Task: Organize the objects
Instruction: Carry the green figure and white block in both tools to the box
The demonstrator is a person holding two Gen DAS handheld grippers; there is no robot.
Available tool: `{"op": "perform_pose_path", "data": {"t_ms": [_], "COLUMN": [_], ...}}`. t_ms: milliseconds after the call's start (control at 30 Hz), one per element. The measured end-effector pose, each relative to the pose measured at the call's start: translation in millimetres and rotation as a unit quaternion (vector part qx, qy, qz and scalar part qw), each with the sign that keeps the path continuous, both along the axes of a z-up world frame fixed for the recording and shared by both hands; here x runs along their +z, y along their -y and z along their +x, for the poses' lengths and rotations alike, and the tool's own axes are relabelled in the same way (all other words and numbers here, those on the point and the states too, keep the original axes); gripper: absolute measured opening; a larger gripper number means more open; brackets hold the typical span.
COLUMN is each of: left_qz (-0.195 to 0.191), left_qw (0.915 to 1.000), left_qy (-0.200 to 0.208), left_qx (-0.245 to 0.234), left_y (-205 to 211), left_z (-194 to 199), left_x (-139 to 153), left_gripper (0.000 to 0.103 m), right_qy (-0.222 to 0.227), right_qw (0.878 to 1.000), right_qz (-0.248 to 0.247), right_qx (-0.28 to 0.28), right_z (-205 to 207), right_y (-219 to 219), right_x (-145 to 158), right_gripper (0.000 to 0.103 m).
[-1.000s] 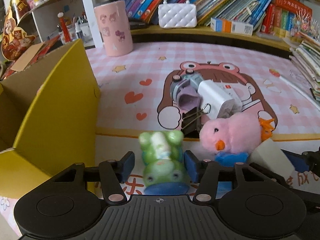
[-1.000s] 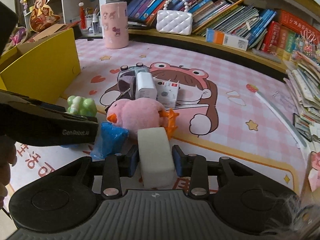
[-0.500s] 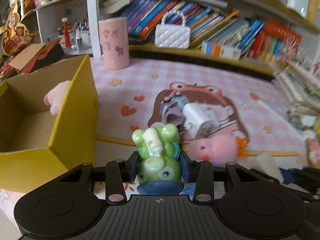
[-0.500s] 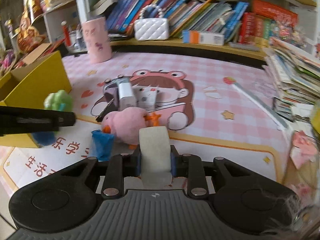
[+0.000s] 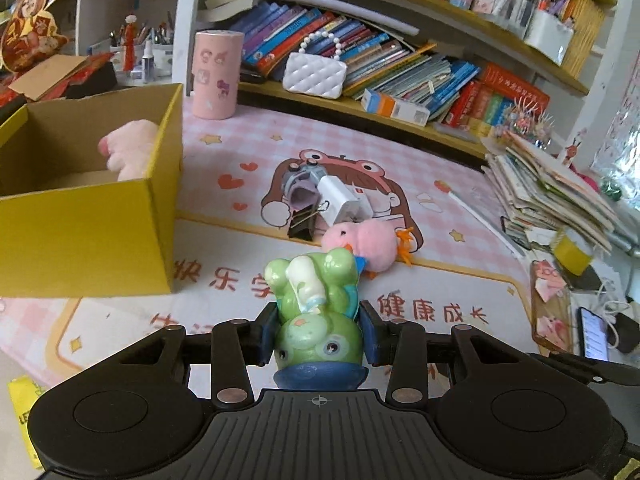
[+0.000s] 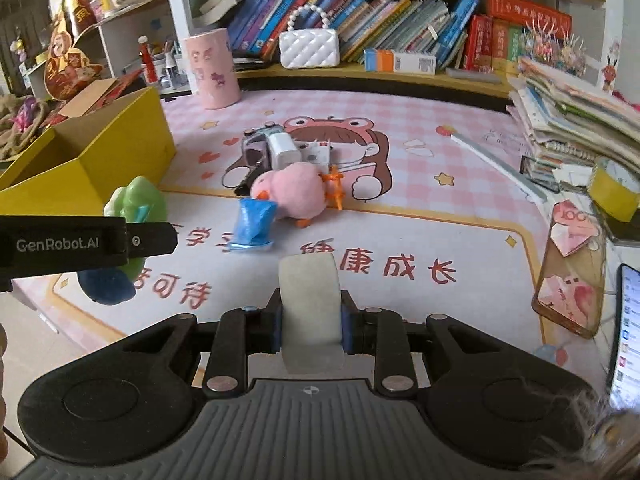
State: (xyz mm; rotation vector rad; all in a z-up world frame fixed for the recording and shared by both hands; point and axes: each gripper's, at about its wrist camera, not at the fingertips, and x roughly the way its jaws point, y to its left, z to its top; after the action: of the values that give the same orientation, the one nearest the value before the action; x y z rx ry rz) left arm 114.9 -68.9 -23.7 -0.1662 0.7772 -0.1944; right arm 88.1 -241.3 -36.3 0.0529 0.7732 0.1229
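My left gripper (image 5: 318,332) is shut on a green frog figure (image 5: 316,304) with a blue base and holds it above the mat; the figure also shows in the right wrist view (image 6: 134,204). My right gripper (image 6: 310,326) is shut on a white tape roll (image 6: 310,304), lifted above the mat. A yellow cardboard box (image 5: 88,236) stands open at the left with a pink plush (image 5: 128,148) inside. On the mat lie a pink plush duck (image 6: 292,192), a blue wrapper (image 6: 254,226), a white charger (image 5: 342,200) and a black binder clip (image 5: 302,226).
A pink cylinder holder (image 5: 216,74) and a white quilted purse (image 5: 314,74) stand at the back by the bookshelf. Stacked books and papers (image 5: 552,192) sit at the right, with a yellow tape roll (image 6: 614,194), a phone (image 6: 626,328) and folded paper hearts (image 6: 572,224).
Both grippers have risen with their loads, so the mat looks farther away. The left gripper closed on the frog figure a second ago and lifted it beside the yellow box.
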Motion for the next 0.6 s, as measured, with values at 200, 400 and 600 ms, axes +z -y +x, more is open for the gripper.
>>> {"op": "perform_pose_path", "data": {"t_ms": [200, 400, 600], "left_qz": [-0.014, -0.02, -0.019], "left_qw": [0.9999, 0.9998, 0.9989], "left_qy": [-0.001, -0.002, -0.02], "left_qx": [-0.006, -0.002, 0.038], "left_y": [-25.2, -62.7, -118.1], "left_z": [-25.8, -59.6, -103.1], "left_x": [-1.7, -4.9, -14.0], "left_gripper": [0.039, 0.039, 0.039], "right_qy": [-0.002, -0.013, -0.04], "right_qw": [1.0, 1.0, 0.998], "right_qz": [-0.005, -0.008, -0.006], "right_qx": [-0.007, 0.003, 0.049], "right_z": [-24.0, -55.1, -88.5], "right_y": [-25.9, -68.0, -126.1], "right_x": [4.5, 2.5, -7.7], "right_gripper": [0.024, 0.024, 0.024]}}
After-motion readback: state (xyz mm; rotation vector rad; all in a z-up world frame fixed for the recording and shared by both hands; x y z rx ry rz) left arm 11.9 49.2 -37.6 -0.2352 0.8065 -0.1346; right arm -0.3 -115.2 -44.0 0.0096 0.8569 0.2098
